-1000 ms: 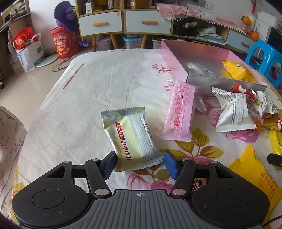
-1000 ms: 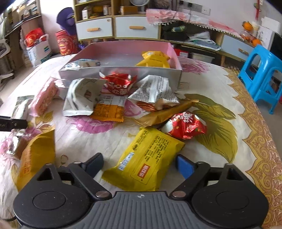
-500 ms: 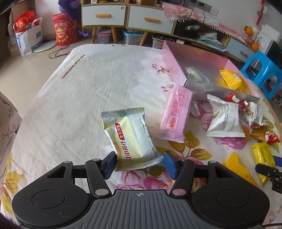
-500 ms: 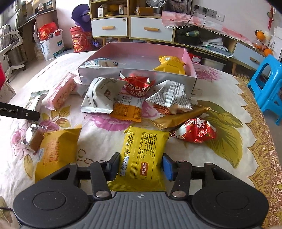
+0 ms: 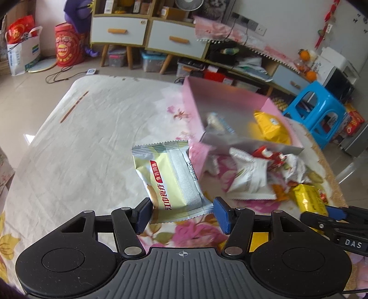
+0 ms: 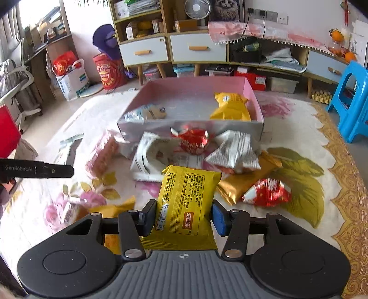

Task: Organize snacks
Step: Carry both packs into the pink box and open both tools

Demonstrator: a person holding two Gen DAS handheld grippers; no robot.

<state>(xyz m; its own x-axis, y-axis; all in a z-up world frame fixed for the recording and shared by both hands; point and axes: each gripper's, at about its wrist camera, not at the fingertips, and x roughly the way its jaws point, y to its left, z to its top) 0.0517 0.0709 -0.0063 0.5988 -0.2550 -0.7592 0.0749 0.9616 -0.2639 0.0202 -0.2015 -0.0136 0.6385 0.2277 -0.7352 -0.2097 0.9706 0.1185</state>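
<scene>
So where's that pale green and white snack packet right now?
In the left wrist view, the pale green packet is pinched between the left tool's fingers, raised off the flowered tablecloth, with the pink box beyond it to the right.

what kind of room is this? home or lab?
Most likely a home living room: a drawer cabinet with a fan on top, a blue plastic stool, and a flowered tablecloth strewn with snacks.

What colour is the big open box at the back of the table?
The box is pink on its walls and silvery grey on the front and floor; the right wrist view shows it best.
</scene>
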